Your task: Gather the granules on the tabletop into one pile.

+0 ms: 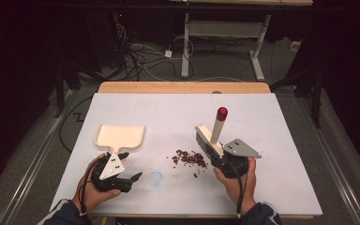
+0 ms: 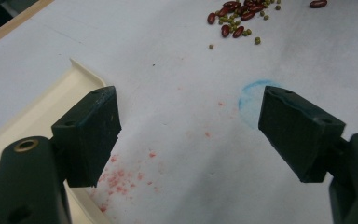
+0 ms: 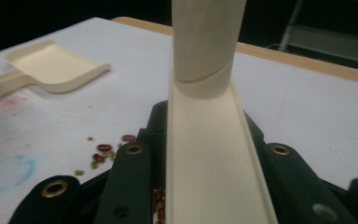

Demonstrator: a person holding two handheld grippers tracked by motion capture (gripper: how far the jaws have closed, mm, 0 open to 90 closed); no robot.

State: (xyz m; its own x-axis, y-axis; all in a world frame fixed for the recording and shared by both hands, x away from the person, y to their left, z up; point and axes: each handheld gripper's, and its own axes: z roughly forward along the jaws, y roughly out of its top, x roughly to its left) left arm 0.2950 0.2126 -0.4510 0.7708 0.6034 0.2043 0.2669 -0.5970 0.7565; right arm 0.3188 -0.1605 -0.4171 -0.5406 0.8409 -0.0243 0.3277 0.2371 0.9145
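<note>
The right gripper (image 1: 218,157) has its jaws clamped on the cream back of a small hand brush (image 1: 209,138), whose handle with a red tip stands up and away from it, tilted a little. Just to that gripper's left lies a small heap of red beans (image 1: 189,158) mixed with little green ones on the white table (image 1: 272,187). Farther left, the left gripper (image 1: 130,174) rests low with its jaws wide apart and nothing between them. One jaw sits beside the handle of a cream dustpan (image 1: 120,136), whose tray lies beyond it. A blue smudge (image 1: 156,177) marks the table near the other jaw.
</note>
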